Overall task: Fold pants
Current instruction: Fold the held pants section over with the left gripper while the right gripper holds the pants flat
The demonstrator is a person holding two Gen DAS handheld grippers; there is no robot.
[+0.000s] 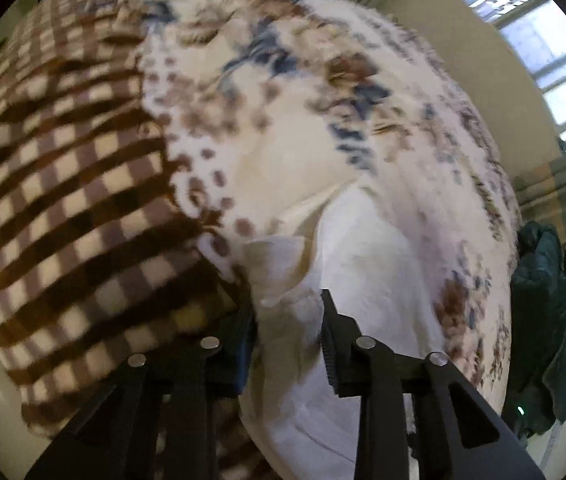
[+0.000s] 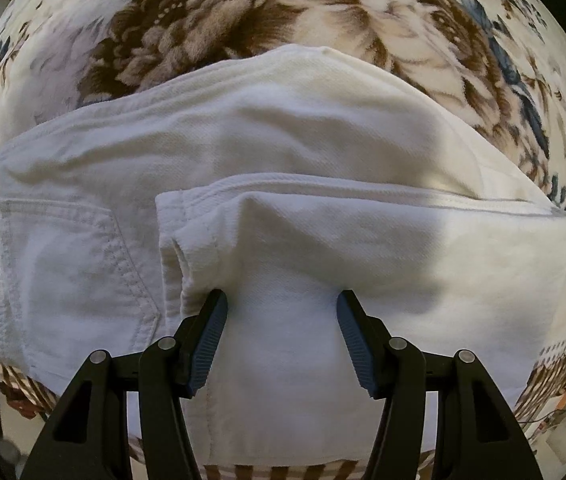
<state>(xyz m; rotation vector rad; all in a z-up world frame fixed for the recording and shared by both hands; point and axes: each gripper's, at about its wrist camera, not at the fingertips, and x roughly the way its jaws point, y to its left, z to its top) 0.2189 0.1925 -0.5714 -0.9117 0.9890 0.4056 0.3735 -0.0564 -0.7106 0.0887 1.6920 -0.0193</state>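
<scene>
White pants (image 2: 283, 152) lie partly folded on a floral blanket (image 2: 211, 28). A leg end is laid over the seat part, whose back pocket (image 2: 79, 264) shows at left. My right gripper (image 2: 281, 300) is open, its jaws straddling the folded leg cloth near the hem. In the left wrist view the pants (image 1: 367, 260) run up from the bottom. My left gripper (image 1: 287, 308) has its jaws around a bunched edge of the white cloth. The view is blurred, so I cannot tell whether they pinch it.
A brown checked blanket (image 1: 63, 184) covers the left part of the bed. The floral blanket (image 1: 283, 60) covers the rest. A dark green garment (image 1: 547, 320) hangs at the right. A window (image 1: 543, 40) is at the upper right.
</scene>
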